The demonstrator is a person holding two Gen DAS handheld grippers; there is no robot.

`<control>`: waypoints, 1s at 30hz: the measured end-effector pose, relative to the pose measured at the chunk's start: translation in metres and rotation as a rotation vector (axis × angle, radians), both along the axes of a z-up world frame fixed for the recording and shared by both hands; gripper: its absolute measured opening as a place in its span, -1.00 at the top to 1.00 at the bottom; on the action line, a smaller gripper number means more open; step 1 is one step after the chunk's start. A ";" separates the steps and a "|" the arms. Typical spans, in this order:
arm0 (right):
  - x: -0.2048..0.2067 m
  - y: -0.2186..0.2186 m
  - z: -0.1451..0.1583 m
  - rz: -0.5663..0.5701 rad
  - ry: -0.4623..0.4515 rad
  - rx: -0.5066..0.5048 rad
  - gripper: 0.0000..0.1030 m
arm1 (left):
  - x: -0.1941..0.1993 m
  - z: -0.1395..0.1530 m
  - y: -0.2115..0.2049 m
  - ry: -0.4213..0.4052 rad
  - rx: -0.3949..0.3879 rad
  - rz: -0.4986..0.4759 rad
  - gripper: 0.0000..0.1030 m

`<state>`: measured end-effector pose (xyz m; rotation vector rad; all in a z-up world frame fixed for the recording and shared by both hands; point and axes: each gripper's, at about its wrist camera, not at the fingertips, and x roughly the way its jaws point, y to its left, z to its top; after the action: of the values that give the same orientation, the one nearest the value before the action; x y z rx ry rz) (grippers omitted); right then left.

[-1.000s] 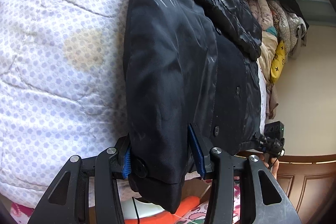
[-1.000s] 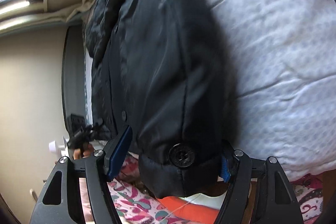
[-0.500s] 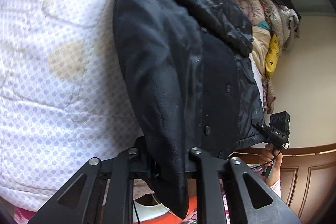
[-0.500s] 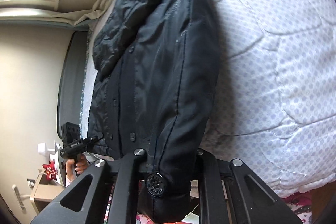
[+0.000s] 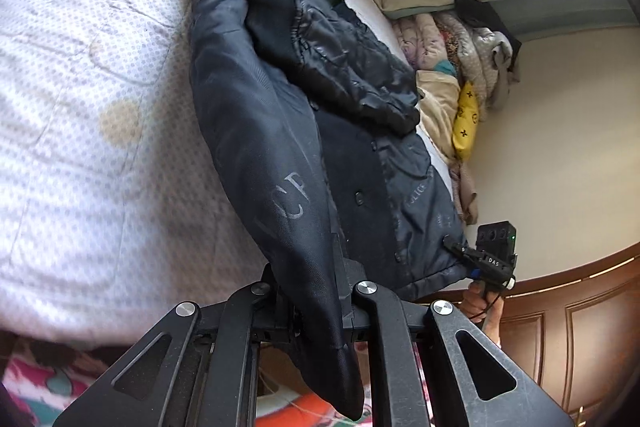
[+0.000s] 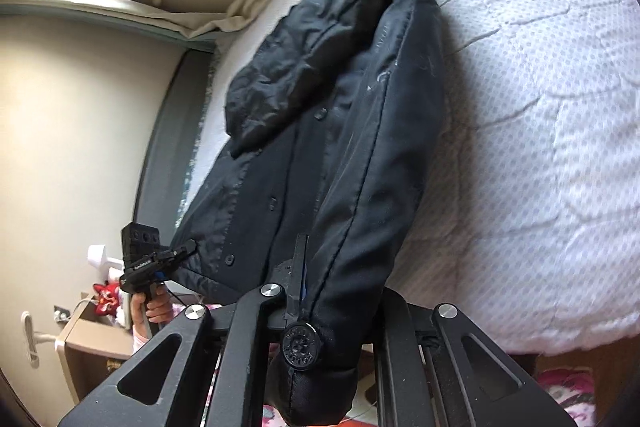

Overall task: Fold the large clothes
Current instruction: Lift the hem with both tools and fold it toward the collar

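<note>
A large black padded jacket (image 5: 304, 115) lies front-up on the bed, collar far, hem near me; it also shows in the right wrist view (image 6: 344, 131). My left gripper (image 5: 312, 307) is shut on the cuff end of one sleeve (image 5: 288, 219), lifted off the bed. My right gripper (image 6: 336, 315) is shut on the other sleeve's cuff (image 6: 320, 367), which has a big black button (image 6: 301, 346). Each view shows the other gripper at the jacket's far hem corner: the right gripper in the left wrist view (image 5: 486, 261), the left gripper in the right wrist view (image 6: 160, 259).
The bed has a white dotted quilt (image 5: 80, 147), also in the right wrist view (image 6: 540, 107). A pile of clothes and a yellow cushion (image 5: 464, 123) lie against the wall. A brown wooden footboard (image 5: 560, 307) and a small bedside cabinet (image 6: 92, 343) stand near the bed's end.
Both grippers closed from open onto the sleeve cuffs, then pulled back and up, lifting the sleeves so more of the jacket and bed came into view.
</note>
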<state>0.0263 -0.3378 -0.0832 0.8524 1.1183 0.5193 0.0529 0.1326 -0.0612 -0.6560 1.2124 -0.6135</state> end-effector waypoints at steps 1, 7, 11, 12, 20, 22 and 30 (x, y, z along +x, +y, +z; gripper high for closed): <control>-0.005 -0.001 0.001 0.002 -0.003 0.010 0.89 | -0.006 0.003 0.002 0.000 -0.001 0.002 0.75; -0.044 -0.007 0.010 -0.021 -0.012 0.096 0.89 | -0.034 0.025 0.017 -0.018 -0.021 0.011 0.75; -0.071 -0.011 0.016 -0.048 -0.022 0.144 0.89 | -0.050 0.037 0.019 -0.022 -0.048 0.012 0.75; -0.077 -0.012 0.019 -0.054 -0.024 0.153 0.89 | -0.054 0.039 0.020 -0.020 -0.055 0.013 0.75; -0.082 -0.017 0.023 -0.084 -0.032 0.176 0.89 | -0.052 0.041 0.030 -0.007 -0.095 0.052 0.75; -0.073 -0.018 0.029 -0.092 -0.038 0.171 0.89 | -0.040 0.048 0.030 -0.016 -0.108 0.063 0.75; -0.010 -0.020 0.065 -0.110 -0.114 0.146 0.89 | 0.028 0.089 0.020 -0.083 -0.108 0.103 0.75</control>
<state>0.0166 -0.3581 -0.0184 0.9933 0.9318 0.5557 0.0807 0.1521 0.0279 -0.7714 1.0670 -0.6175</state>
